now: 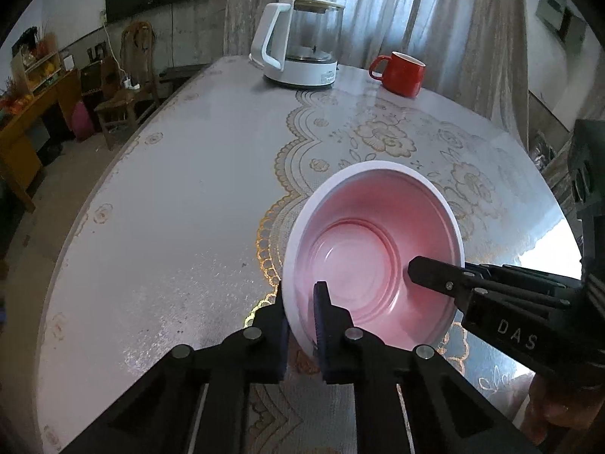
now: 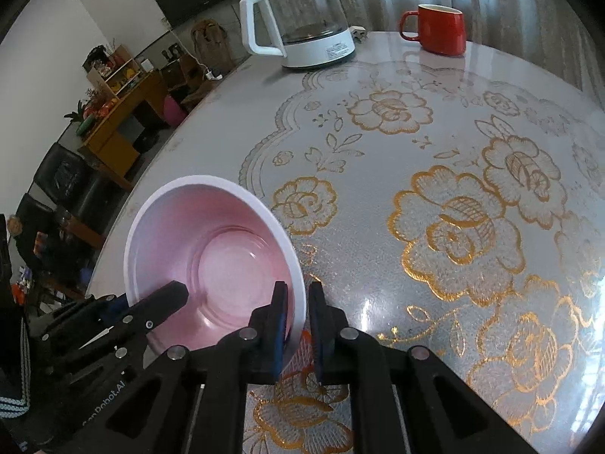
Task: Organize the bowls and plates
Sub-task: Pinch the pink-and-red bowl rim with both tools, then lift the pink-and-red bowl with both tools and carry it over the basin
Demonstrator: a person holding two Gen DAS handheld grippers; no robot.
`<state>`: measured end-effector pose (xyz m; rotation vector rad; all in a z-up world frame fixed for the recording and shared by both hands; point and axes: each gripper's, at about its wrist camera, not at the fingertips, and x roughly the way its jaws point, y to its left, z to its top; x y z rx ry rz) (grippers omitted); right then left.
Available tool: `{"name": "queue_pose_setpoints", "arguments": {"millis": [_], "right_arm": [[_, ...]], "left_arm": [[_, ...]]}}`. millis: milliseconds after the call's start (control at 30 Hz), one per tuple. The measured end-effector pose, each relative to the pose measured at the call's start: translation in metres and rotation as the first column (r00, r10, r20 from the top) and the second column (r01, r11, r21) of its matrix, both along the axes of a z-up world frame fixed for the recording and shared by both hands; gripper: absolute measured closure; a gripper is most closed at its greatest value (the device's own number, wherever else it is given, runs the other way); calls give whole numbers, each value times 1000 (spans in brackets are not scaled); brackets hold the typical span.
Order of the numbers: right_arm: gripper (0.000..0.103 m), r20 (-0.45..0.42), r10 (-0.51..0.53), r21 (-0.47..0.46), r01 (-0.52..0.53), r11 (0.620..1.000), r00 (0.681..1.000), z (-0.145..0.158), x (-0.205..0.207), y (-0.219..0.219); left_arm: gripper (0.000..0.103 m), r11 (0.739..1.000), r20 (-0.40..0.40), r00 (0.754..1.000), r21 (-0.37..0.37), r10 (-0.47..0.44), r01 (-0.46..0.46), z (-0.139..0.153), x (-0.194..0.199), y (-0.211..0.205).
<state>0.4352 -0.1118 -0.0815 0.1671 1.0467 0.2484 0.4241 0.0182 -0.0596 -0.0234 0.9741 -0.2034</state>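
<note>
A pink bowl (image 1: 374, 249) with a white rim sits low over the flowered tablecloth, and both grippers hold it. In the left wrist view my left gripper (image 1: 301, 295) is shut on the bowl's near left rim, one finger inside and one outside. The right gripper's upper finger (image 1: 435, 270) reaches into the bowl from the right. In the right wrist view my right gripper (image 2: 298, 291) is shut on the right rim of the bowl (image 2: 227, 257). The left gripper's finger (image 2: 166, 297) lies inside it from the left. Whether the bowl touches the table I cannot tell.
A glass kettle with a white base (image 1: 302, 49) and a red mug (image 1: 399, 73) stand at the table's far side. The round table's edge (image 1: 75, 223) curves on the left, with wooden chairs and a desk beyond it. A striped sleeve (image 2: 15, 359) shows at lower left.
</note>
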Motion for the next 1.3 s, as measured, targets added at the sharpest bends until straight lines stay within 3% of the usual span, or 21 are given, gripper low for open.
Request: {"name": "queue_pose_setpoints", "arguments": {"millis": [900,1133,1300], "right_arm": [[95,5,-40,166,38,985,999,23,-79,-11],[93,76,-43,187,28,982,996,38,-119,-8],[93,76,-60,246,40,969,995,37,-142,-11]], "left_arm": [[94,1000,166,986,9,17,-19,38,-98,0],[94,999,212,977,-25,31,-27,50,-134,3],[94,999,226,973,-38,34,-26,54,-155,5]]}}
